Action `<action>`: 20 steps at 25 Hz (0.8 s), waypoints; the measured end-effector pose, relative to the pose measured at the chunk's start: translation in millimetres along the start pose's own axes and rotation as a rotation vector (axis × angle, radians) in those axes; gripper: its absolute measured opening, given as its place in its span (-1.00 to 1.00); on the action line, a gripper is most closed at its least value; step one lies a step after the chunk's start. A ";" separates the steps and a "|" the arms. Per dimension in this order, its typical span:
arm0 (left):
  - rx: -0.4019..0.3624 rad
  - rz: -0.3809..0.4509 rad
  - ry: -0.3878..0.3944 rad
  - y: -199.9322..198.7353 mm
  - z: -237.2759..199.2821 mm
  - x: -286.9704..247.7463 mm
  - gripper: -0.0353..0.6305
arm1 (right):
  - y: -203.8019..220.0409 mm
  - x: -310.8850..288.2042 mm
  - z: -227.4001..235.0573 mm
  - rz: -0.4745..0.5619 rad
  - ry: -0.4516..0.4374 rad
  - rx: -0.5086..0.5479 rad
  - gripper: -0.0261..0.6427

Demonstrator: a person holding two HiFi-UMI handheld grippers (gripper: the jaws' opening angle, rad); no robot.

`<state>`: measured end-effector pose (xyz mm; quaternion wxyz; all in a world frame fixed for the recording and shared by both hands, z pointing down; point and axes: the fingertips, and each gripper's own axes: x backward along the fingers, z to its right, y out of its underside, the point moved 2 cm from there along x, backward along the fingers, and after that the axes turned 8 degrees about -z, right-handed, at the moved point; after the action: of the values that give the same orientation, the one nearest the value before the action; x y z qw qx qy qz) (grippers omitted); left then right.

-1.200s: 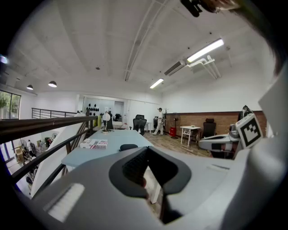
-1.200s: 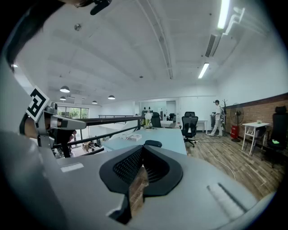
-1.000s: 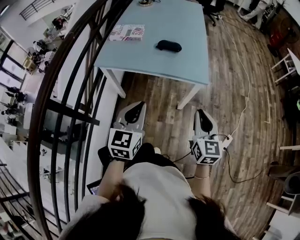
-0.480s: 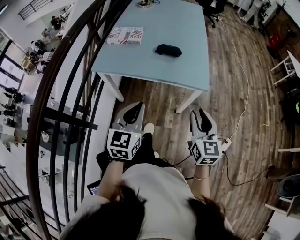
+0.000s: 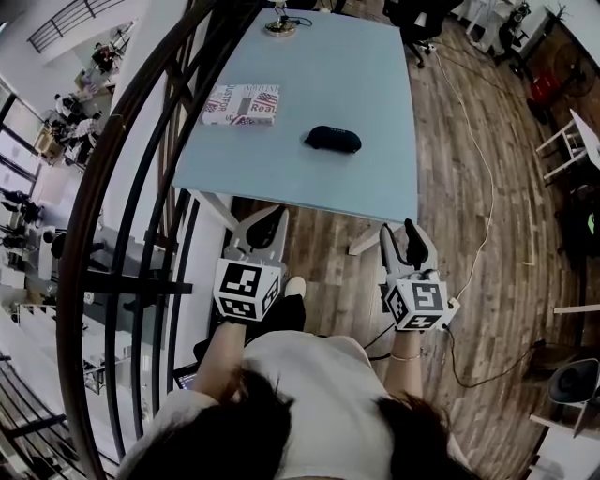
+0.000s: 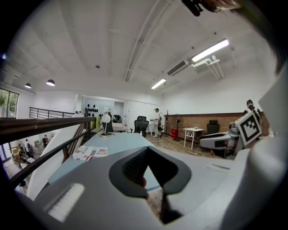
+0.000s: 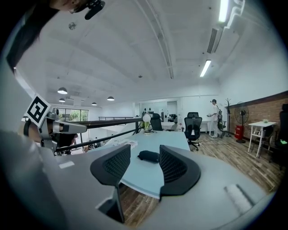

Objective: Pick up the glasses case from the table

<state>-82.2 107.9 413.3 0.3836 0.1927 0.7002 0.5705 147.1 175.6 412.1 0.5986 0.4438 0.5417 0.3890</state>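
We're only closing in: the glasses case [image 5: 333, 139] lies untouched on the table [image 5: 370, 75], far ahead, while our right gripper [image 5: 403, 236] has just been opening on nothing and our left gripper [image 5: 270, 217] is closed and empty, so grasp and lift remain.

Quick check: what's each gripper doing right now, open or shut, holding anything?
Left gripper: jaws closed, holding nothing.
Right gripper: jaws open, have just been opening, nothing between them.

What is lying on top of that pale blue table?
A dark glasses case, a printed box and, at the far end, a small lamp. Whatever is inside the case is hidden.
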 end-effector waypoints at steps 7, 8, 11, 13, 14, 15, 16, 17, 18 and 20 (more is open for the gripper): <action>-0.006 0.003 0.009 -23.4 -43.0 -50.6 -0.72 | -22.4 -64.2 10.8 -0.010 -0.002 -0.015 -0.29; -0.006 0.003 0.008 -25.4 -49.4 -56.0 -0.72 | -23.9 -71.8 11.2 -0.012 0.000 -0.017 -0.29; -0.006 -0.002 0.014 -28.9 -64.9 -69.9 -0.72 | -27.3 -90.5 12.5 -0.018 0.009 -0.028 -0.28; -0.003 -0.011 0.020 -28.4 -71.1 -76.5 -0.72 | -28.8 -99.1 12.1 -0.022 0.014 -0.031 -0.28; -0.001 -0.016 0.023 -27.5 -73.8 -79.0 -0.72 | -28.8 -103.2 11.2 -0.027 0.014 -0.031 -0.28; 0.000 -0.022 0.026 -26.7 -76.2 -81.2 -0.72 | -28.6 -107.0 10.0 -0.034 0.014 -0.031 -0.28; 0.000 -0.028 0.029 -25.9 -78.2 -83.1 -0.72 | -28.2 -110.4 8.9 -0.042 0.013 -0.030 -0.28; 0.000 -0.033 0.032 -25.3 -79.7 -85.0 -0.72 | -28.0 -113.5 8.5 -0.050 0.013 -0.029 -0.28; 0.002 -0.038 0.034 -24.5 -81.2 -87.4 -0.72 | -28.0 -116.5 8.7 -0.057 0.013 -0.029 -0.28; 0.013 -0.050 0.037 -21.9 -85.0 -94.7 -0.72 | -27.5 -124.3 10.3 -0.072 0.009 -0.029 -0.28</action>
<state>-83.1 -20.4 427.2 0.3836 0.1669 0.7154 0.5597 143.2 48.6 423.7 0.6160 0.4134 0.5543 0.3772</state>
